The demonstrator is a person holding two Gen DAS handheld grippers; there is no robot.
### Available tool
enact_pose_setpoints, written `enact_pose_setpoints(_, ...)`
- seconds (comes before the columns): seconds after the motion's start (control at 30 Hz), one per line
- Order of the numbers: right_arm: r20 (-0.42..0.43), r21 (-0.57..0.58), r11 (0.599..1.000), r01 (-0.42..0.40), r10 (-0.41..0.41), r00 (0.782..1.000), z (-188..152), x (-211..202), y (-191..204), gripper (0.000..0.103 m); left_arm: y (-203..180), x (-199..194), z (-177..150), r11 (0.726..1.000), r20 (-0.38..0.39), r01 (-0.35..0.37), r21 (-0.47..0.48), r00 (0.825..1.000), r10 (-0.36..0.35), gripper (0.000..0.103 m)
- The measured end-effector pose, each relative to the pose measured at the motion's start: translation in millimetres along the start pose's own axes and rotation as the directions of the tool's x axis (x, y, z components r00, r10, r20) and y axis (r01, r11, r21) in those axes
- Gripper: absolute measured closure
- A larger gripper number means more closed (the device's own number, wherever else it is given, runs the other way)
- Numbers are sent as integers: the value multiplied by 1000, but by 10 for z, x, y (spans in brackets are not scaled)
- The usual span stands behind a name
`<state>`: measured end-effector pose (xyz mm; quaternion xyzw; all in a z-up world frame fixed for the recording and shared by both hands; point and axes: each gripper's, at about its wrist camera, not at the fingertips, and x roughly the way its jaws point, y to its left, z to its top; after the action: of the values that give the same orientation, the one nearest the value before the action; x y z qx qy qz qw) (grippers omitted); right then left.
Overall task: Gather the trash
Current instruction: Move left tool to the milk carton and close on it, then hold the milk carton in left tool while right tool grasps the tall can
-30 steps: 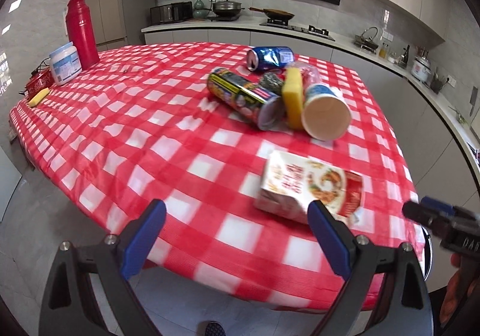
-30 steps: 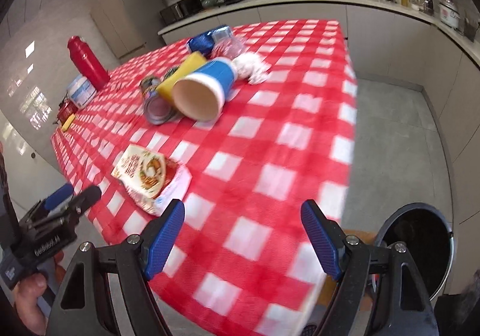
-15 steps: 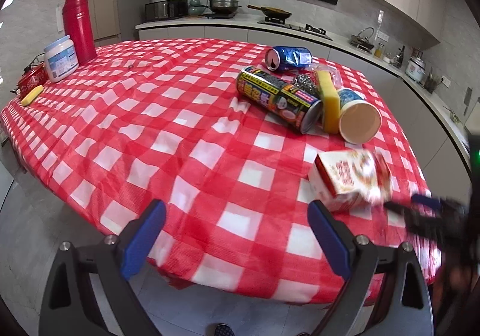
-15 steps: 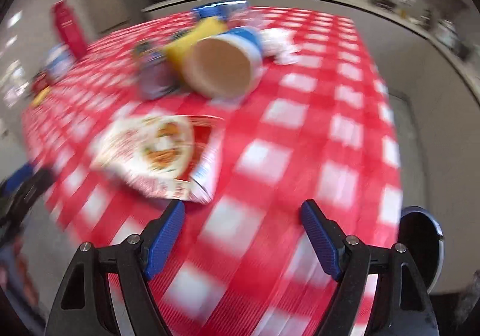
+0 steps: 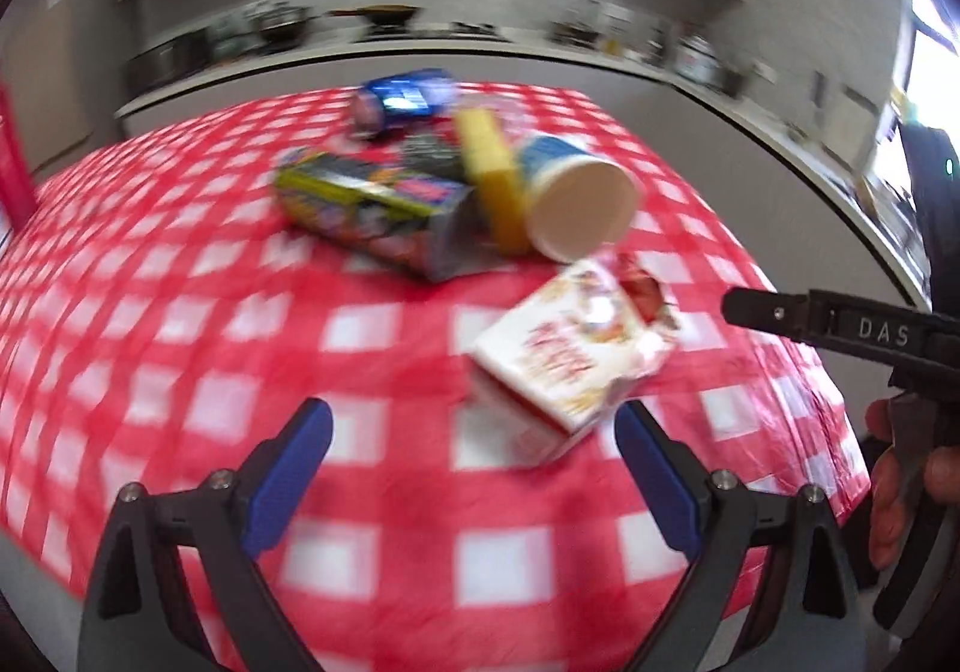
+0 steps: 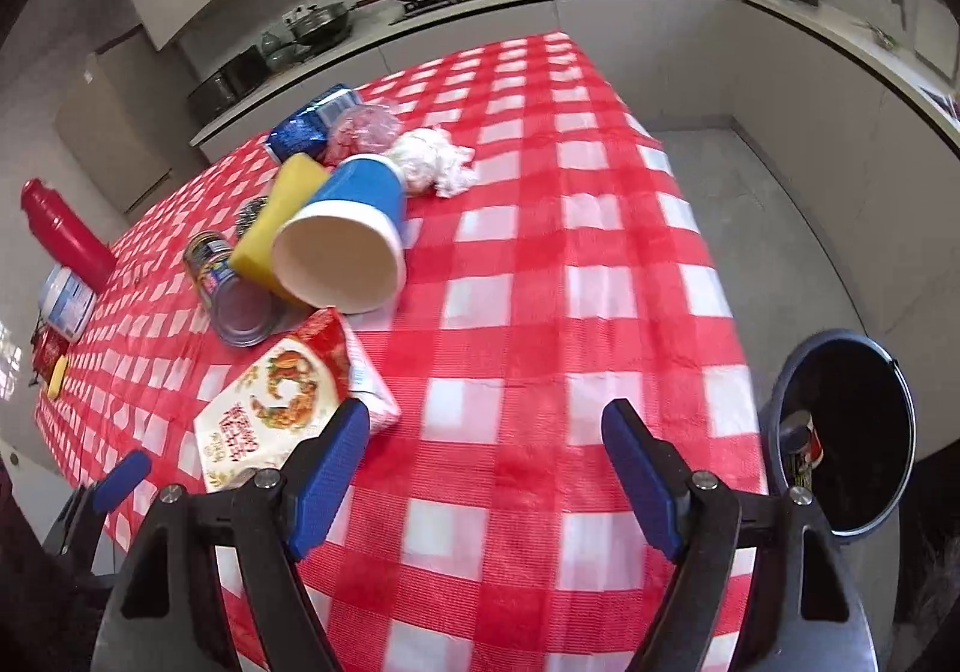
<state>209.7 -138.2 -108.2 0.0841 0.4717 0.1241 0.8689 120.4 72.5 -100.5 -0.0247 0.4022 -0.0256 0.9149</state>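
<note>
Trash pile on the checked table (image 5: pixel 180 348), left wrist view, blurry: white-and-red food box (image 5: pixel 570 354) nearest, lying just ahead of the left tongs (image 5: pixel 474 468), closer to the right-hand finger, not touched. Tongs spread wide, nothing between them. Behind the box: paper cup (image 5: pixel 582 204) on its side, yellow sponge (image 5: pixel 495 180), long printed can (image 5: pixel 372 216), blue can (image 5: pixel 402 99) at the back. Right tongs reach in from the right edge, a hand on the handle.

Right wrist view, sharp: right tongs (image 6: pixel 480 468) also released, empty, over bare tablecloth. Food box (image 6: pixel 282 402) sits just left of the left-hand finger. Paper cup (image 6: pixel 348 246), sponge (image 6: pixel 282 216), can (image 6: pixel 228 288), crumpled tissue (image 6: pixel 432 162) and blue can (image 6: pixel 312 123) farther back. Bin (image 6: pixel 840 432) on the floor past the table's right edge, at least one can inside.

Progress, judged: early. One item looks binned; about seven pieces left on the table. Box is likely next.
</note>
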Motion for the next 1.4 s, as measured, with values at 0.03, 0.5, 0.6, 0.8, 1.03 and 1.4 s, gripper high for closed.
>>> enact_pose_setpoints(0.03, -2, 3, 1000, 1, -1, 1000, 3, -2, 2, 22, -56, 47, 27, 1000, -11, 7, 29, 1000, -7, 7)
enact_pose_setpoints(0.5, 19, 47, 999, 13, -14, 1000, 107, 9, -193, 22, 56, 164, 225, 999, 8, 53, -3, 999, -53, 48)
enact_pose_setpoints(0.6, 21, 30, 1000, -7, 7, 1000, 181, 56, -83, 22, 179, 97, 115, 999, 9, 25, -22, 1000, -25, 47)
enact_pose_setpoints(0.8, 13, -23, 999, -46, 46, 999, 273, 160, 222, 22, 214, 83, 92, 1000, 32, -6, -2, 999, 6, 21)
enact_pose_setpoints(1.03, 12, -51, 996, -73, 74, 997, 357, 179, 355, 22, 185, 348, 279, 997, -22, 74, 13, 997, -74, 46)
enact_pose_setpoints(1.4, -27, -111, 982, -152, 150, 988, 429, 346, 682, 22, 417, -123, -107, 1000, 22, -3, -6, 1000, 3, 47)
